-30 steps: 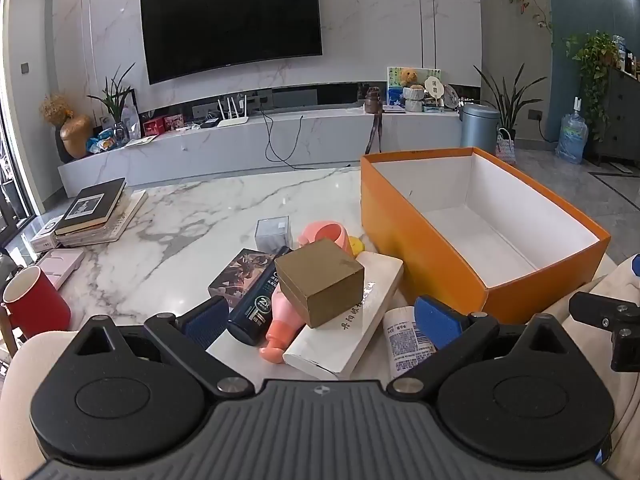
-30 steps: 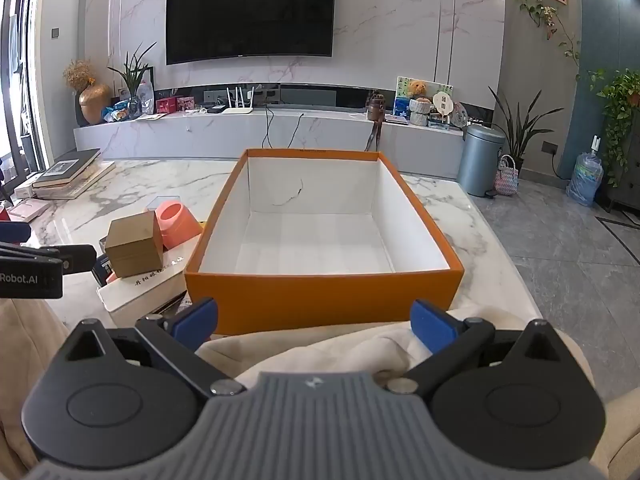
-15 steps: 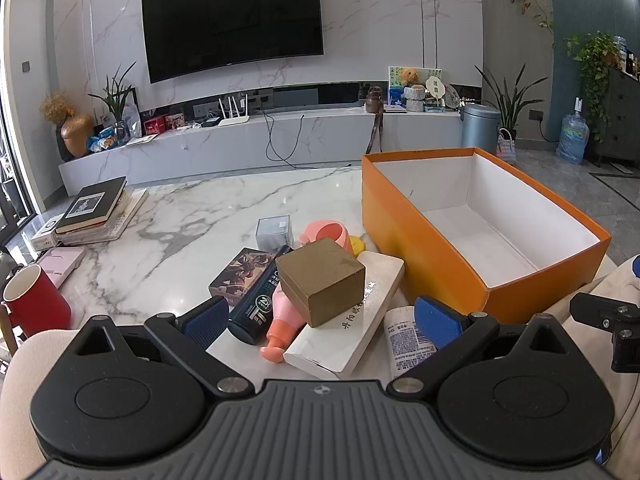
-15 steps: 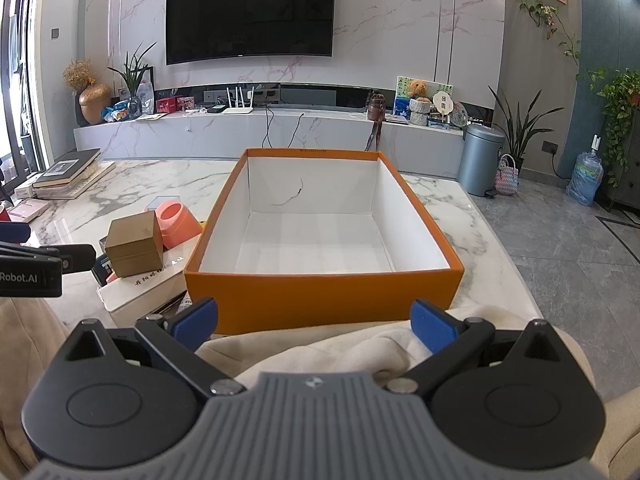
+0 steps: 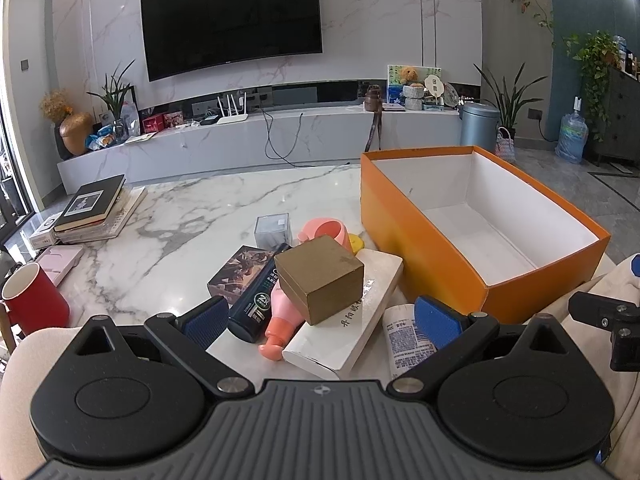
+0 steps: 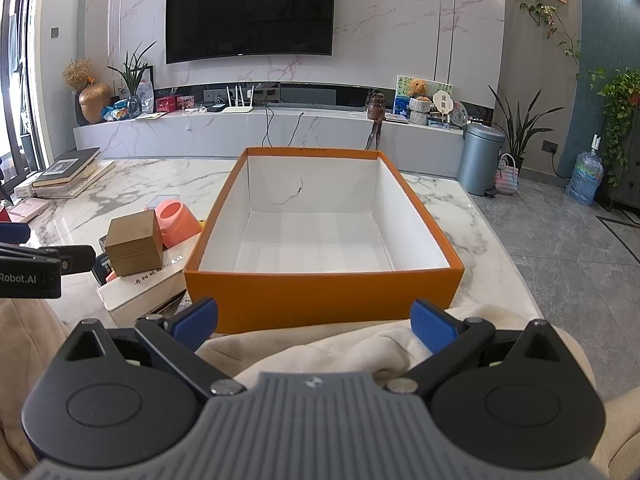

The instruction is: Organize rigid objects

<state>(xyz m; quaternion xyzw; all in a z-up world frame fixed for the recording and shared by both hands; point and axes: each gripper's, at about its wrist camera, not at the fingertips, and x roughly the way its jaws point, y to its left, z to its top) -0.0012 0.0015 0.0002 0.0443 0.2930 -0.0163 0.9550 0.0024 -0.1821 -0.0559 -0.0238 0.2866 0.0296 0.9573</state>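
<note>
left gripper (image 5: 320,316): jaws wide open, holding nothing, just before the pile | right gripper (image 6: 314,318): jaws open, empty | brown box (image 5: 320,278): lies tilted on the white carton (image 5: 346,320), beside the empty orange box (image 5: 420,240) on the worktop | looks light, stiff cardboard; take it across two flat opposite sides

Cardboard box (image 5: 320,278) on flat carton (image 5: 348,322), storage box (image 5: 432,248) right of both
</note>
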